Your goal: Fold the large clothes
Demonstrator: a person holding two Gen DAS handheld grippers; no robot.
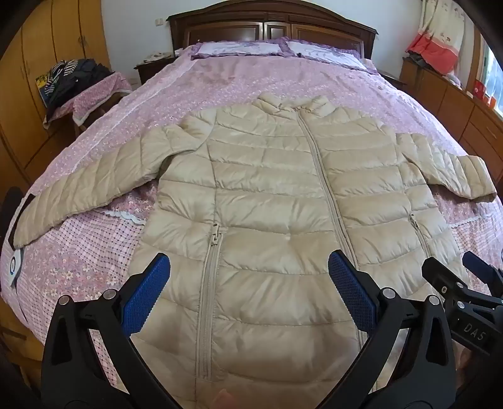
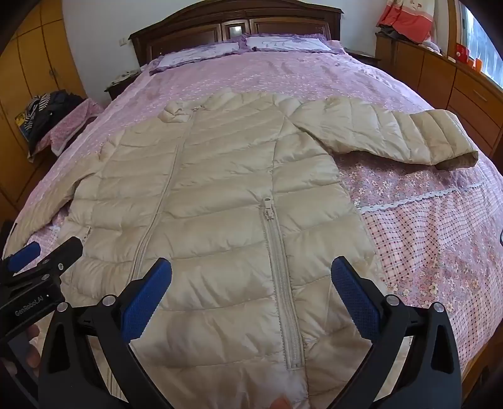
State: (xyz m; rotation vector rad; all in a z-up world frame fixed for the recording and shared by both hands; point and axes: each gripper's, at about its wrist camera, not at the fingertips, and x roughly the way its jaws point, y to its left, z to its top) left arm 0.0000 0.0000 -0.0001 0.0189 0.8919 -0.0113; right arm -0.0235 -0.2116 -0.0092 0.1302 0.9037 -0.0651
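Note:
A beige quilted puffer jacket (image 1: pixel 267 195) lies flat, front up and zipped, on the pink bed, collar toward the headboard, both sleeves spread out. It also shows in the right wrist view (image 2: pixel 220 195). My left gripper (image 1: pixel 248 270) is open and empty, hovering over the jacket's lower left part by the left pocket zipper (image 1: pixel 210 277). My right gripper (image 2: pixel 251 273) is open and empty over the lower right part, astride the right pocket zipper (image 2: pixel 279 267). Each gripper shows at the edge of the other's view, the right one (image 1: pixel 456 277) and the left one (image 2: pixel 41 258).
The bed has a pink floral cover (image 1: pixel 251 81) and two pillows (image 1: pixel 239 48) at a dark wooden headboard (image 1: pixel 273 25). A chair with piled dark clothes (image 1: pixel 75 78) stands at the left by a wardrobe. A wooden dresser (image 2: pixel 456 85) runs along the right.

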